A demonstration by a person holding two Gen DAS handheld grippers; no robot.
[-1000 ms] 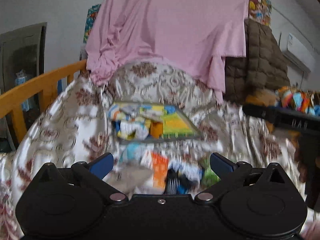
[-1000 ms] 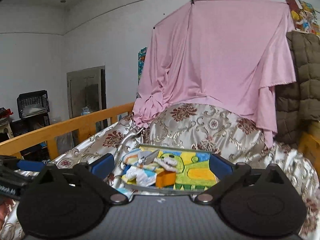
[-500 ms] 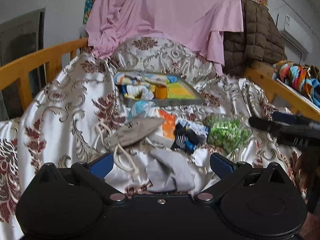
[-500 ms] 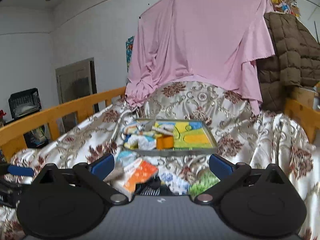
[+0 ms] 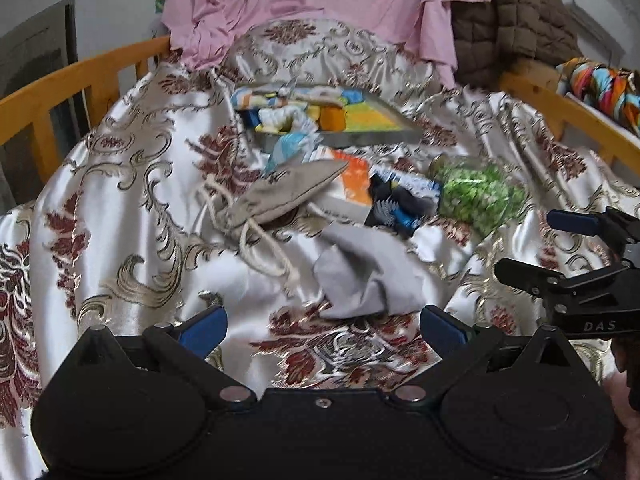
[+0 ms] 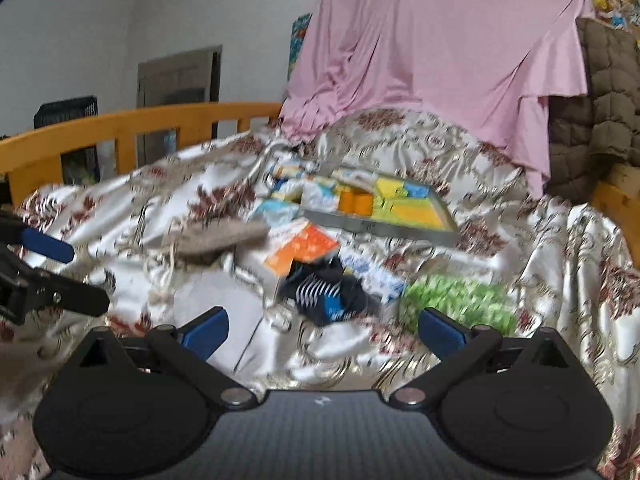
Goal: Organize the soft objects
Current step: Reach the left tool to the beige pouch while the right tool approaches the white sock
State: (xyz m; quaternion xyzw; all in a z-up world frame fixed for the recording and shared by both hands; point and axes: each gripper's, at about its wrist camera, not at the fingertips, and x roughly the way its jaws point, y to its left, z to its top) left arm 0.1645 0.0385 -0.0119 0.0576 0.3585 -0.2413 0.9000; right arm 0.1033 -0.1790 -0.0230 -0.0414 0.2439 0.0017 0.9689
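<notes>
Both tongs, left (image 5: 323,322) and right (image 6: 322,326), have dipped from the wall toward the bed (image 5: 120,200), spread and empty; the grey cloth (image 5: 360,280) lies just ahead of the left, so picking seems about to begin

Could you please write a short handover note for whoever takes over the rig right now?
Left gripper: open, empty, low over the bedspread, just short of the grey cloth.
Right gripper: open, empty, facing the dark striped socks.
Loose on the bedspread: grey cloth, beige drawstring pouch, dark striped socks, orange-and-white packet, green patterned bundle.
Tray behind the pile already holds several colourful soft pieces at its left end.
Done: nothing is gripped at present.
Left: the loose items are not yet sorted; the grey cloth looks like the nearest pick for the left gripper.
</notes>
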